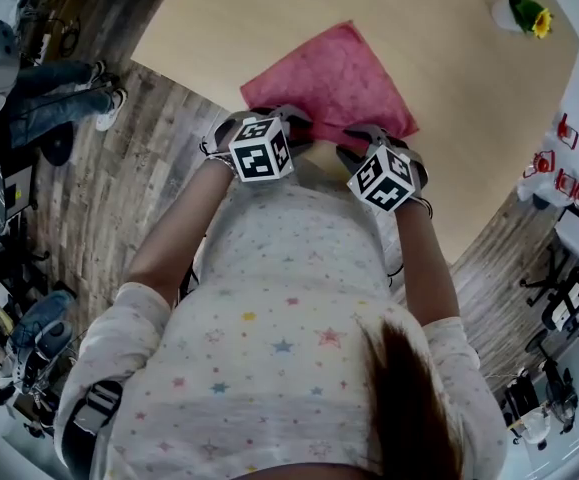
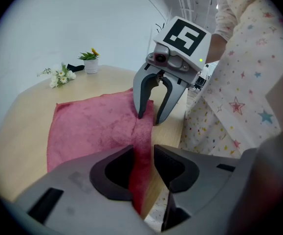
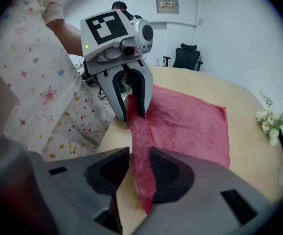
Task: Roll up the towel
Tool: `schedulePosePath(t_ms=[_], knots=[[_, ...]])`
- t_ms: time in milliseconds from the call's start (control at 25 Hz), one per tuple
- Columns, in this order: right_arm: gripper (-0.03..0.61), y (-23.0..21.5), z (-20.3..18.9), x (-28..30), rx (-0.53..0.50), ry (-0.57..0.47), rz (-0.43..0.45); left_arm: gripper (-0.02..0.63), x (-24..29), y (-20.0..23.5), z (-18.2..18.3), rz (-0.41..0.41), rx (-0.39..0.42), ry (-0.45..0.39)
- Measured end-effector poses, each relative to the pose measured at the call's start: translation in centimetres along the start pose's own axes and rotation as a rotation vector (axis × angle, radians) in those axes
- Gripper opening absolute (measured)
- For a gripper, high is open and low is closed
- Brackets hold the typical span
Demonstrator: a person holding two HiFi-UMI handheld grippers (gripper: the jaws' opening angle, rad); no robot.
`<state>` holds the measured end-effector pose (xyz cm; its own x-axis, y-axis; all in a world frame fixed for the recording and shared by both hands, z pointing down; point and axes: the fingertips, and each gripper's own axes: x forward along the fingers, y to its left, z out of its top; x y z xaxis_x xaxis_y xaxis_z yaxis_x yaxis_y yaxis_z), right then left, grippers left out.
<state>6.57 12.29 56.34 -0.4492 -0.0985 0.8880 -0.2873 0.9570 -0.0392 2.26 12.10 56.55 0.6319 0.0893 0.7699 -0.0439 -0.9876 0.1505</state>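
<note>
The left gripper (image 2: 142,156) has its jaws partway apart around the near edge of the towel (image 1: 334,78). A narrow raised fold (image 2: 142,131) runs between the pads, which sit loosely around it and don't appear to press on it. The right gripper (image 3: 140,163) straddles the same fold further along. Its pads lie close on the cloth and seem to pinch it, though a sliver of bare table (image 1: 449,78) shows beside the fold low in its own view. Both grippers point steeply down, side by side, at the table edge nearest the person, the left at 9 o'clock of the right.

From the jaws the towel spreads away towards 12 o'clock in the head view. It is one flat pink sheet and its far corners lie flush on the wood. Only the strip between the two grippers has been lifted and turned over on itself, running straight from one to the other.

As a judgement, the rolling has barely begun. The first tuck along the near edge is formed or still forming, and nearly the whole towel is left to wind up. What remains is to turn that fold over again and again towards 12 o'clock until the far edge is taken in.

Further out, a small pot of flowers (image 1: 527,13) stands at 1 o'clock, well apart from the towel.
</note>
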Motion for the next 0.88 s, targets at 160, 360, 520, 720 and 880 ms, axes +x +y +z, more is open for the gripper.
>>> schedulePosePath(t_ms=[160,360,520,720,880], knots=[[0.095,-0.4,0.0,-0.4,0.01,-0.011,-0.007,0.104,-0.1,0.1,0.0,0.008,0.035,0.025],[0.041,0.1,-0.3,-0.9,0.057,-0.004,0.091,0.044,-0.4,-0.1,0.3,-0.066,-0.001,0.042],[0.044,-0.2,-0.2,-1.5,0.13,-0.006,0.167,0.044,-0.8,0.1,0.7,-0.136,-0.077,0.038],[0.072,-2.1,0.4,-1.6,0.238,-0.048,0.202,0.046,-1.2,1.8,1.0,-0.16,-0.157,0.033],[0.083,-3.7,0.1,-1.5,0.274,-0.051,0.165,0.046,-1.3,3.7,1.0,-0.127,-0.213,0.005]])
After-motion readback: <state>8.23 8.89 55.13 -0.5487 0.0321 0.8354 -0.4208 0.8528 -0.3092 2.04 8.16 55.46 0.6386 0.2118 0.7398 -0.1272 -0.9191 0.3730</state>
